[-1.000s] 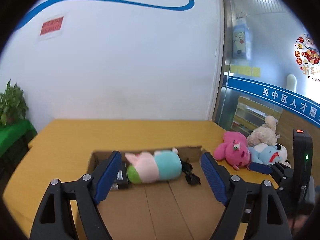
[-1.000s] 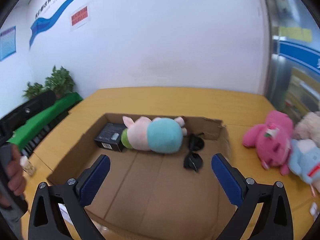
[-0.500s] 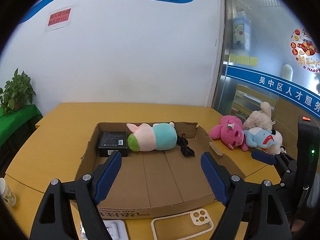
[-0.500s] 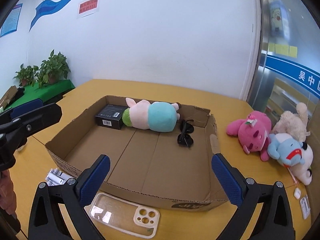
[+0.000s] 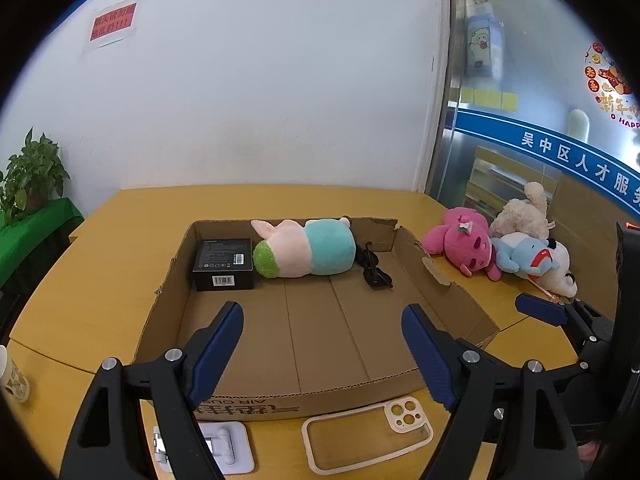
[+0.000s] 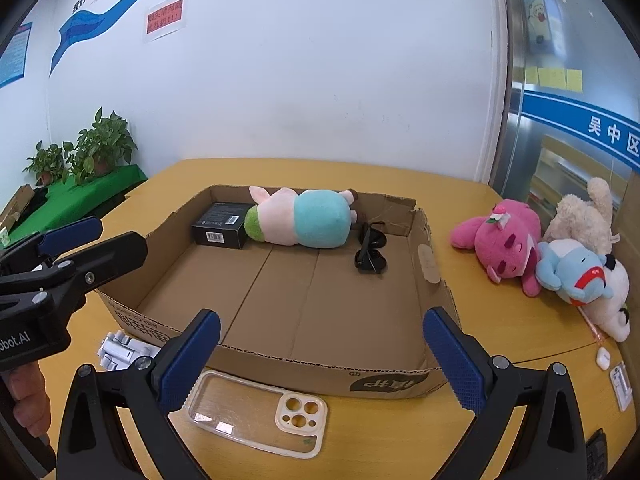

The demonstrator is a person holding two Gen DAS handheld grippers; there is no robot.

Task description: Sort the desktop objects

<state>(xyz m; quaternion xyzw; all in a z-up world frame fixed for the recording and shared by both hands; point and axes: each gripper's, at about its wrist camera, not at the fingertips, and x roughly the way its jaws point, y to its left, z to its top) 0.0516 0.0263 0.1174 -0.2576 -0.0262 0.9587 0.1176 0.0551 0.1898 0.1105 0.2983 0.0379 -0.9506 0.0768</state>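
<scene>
Box check, both tongs spread and empty

We see the cardboard box (image 6: pixel 436 280) holding a black carton (image 6: pixel 220 230), plush toy (image 6: pixel 300 218) and sunglasses (image 6: pixel 370 250).

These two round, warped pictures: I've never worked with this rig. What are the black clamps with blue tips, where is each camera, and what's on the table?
The clamps are handheld grippers, one in each of a person's hands; nothing is a robot arm. Each picture comes from a fisheye camera riding on one gripper, looking along its fingers. The left gripper and right gripper both stand open and empty. On the yellow table sits a shallow cardboard box holding a black box, a pink-and-teal plush and dark sunglasses. In front lies a clear phone case; right of the box is a pile of plush toys.
</scene>
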